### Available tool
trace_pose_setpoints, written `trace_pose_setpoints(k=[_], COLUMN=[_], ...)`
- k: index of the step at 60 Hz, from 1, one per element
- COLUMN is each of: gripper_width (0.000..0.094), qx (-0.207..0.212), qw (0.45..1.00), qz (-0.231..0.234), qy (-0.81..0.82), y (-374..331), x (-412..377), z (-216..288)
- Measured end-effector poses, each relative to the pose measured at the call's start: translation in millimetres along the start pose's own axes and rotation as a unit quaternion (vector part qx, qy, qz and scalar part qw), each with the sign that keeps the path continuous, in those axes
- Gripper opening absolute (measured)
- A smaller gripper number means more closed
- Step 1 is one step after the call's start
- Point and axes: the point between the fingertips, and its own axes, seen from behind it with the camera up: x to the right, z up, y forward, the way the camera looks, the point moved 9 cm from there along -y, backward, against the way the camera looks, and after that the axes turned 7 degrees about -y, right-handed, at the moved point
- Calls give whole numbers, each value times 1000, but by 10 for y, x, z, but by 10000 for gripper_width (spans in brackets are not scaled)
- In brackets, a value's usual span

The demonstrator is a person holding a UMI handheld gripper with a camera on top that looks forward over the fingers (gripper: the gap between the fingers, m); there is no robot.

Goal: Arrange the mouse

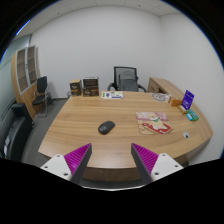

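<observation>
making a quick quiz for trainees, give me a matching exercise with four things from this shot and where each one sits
Things:
1. mouse
2. pink packet
3. purple box
4. office chair

Places:
A. behind the far edge of the table
B. on the table's far right side
C. near the middle of the table, ahead of the open jaws of the gripper
D. on the table, just right of the mouse

Pairs: 1-C, 2-D, 3-B, 4-A

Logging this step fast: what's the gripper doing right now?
Gripper: open, holding nothing; the mouse lies on the table beyond its fingers.
</observation>
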Motion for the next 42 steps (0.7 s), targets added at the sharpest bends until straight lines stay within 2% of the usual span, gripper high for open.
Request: trace_pose_setpoints(k=[23, 42], gripper_width=[866, 865], qx=[3, 1], qw=[1000, 1000], qz=[3, 0], qy=[-3, 4], y=[744, 1693], x=[-446, -563], z=[-30, -118])
